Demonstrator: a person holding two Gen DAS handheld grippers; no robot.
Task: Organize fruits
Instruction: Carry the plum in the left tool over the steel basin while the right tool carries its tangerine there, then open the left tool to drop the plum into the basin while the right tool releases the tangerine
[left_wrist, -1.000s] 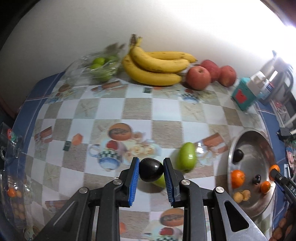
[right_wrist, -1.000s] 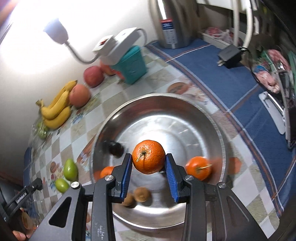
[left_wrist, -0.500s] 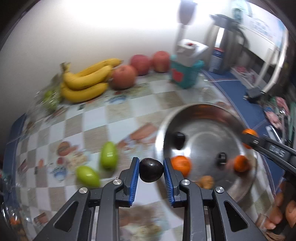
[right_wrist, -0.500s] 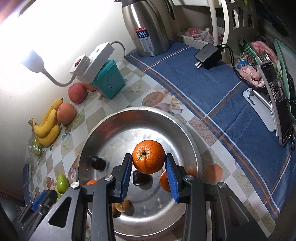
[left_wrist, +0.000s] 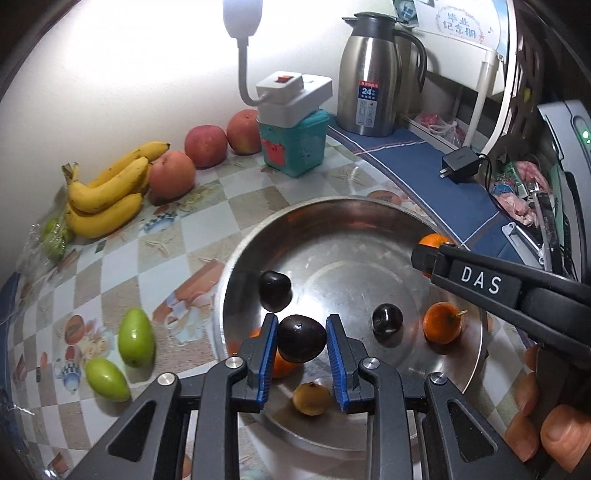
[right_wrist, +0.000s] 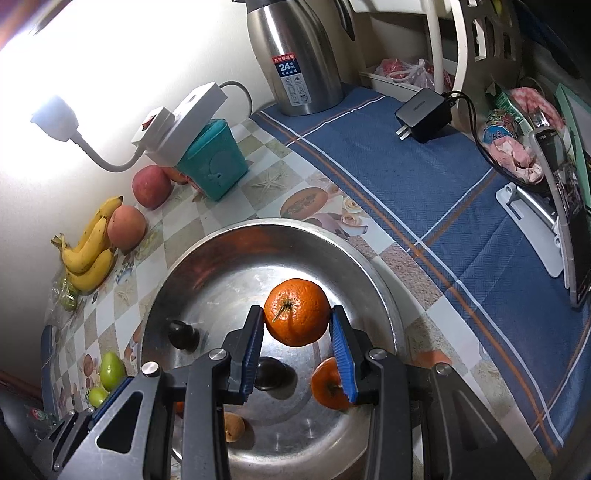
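My left gripper (left_wrist: 301, 343) is shut on a dark plum (left_wrist: 301, 343) and hangs over the near part of the steel bowl (left_wrist: 332, 210). My right gripper (right_wrist: 297, 332) is shut on a tangerine (right_wrist: 297, 312) above the middle of the same bowl (right_wrist: 229, 236). In the bowl lie two dark plums (left_wrist: 274, 290) (left_wrist: 386, 319), a tangerine (left_wrist: 442, 322), another tangerine (left_wrist: 282, 363) half hidden under the left fingers, and a small brown fruit (left_wrist: 311, 398). In the left wrist view the right gripper's finger (left_wrist: 480, 278) reaches in from the right, with a hand behind it.
Two green fruits (left_wrist: 135, 341) (left_wrist: 107, 378) lie on the checked cloth left of the bowl. Bananas (left_wrist: 107, 199), apples (left_wrist: 205, 146) and a peach (left_wrist: 171, 177) line the wall. A teal box (left_wrist: 293, 146) with a lamp base, a steel flask (left_wrist: 369, 74) and a charger (left_wrist: 460, 164) stand behind.
My left gripper has swung right with the plum, from over the cloth beside the green fruits to over the bowl. The right gripper has kept its tangerine above the bowl and drifted slightly.
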